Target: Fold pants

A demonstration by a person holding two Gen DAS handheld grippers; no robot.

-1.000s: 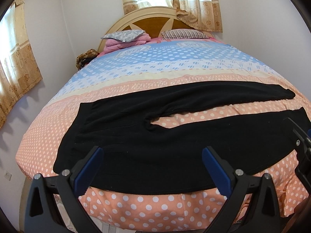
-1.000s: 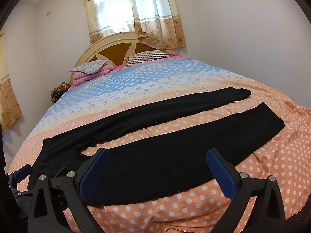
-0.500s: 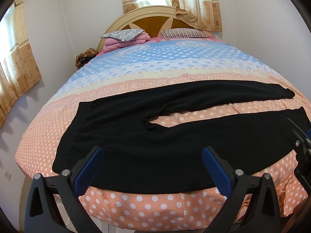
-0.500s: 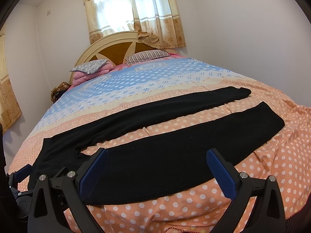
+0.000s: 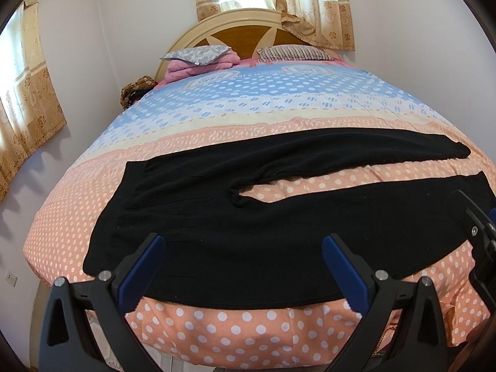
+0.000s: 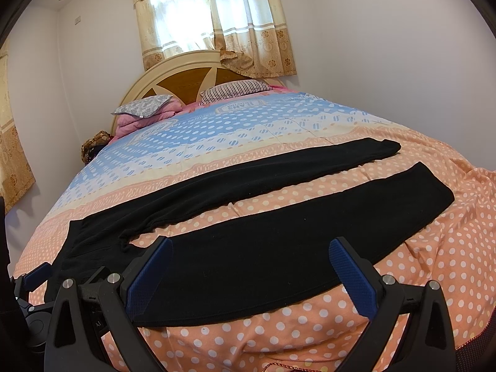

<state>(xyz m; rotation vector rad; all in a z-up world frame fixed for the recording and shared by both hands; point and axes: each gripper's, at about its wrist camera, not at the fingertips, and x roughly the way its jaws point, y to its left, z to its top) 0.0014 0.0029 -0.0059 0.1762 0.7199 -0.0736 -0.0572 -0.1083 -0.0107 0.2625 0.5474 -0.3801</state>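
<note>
Pants (image 5: 248,232) lie flat and unfolded across the foot end of the bed (image 5: 279,99) in the left wrist view, waistband left, legs splayed right, with the left hand-held gripper (image 5: 243,274) spread wide, holding nothing, just short of the near edge. In the right wrist view the right hand-held gripper (image 6: 248,276) is spread and empty over the near leg; I'd guess slack fabric could bunch or get pinched along with the bedspread. Pillows (image 6: 235,90) sit far off by the headboard (image 6: 183,77), nothing blocking.
</note>
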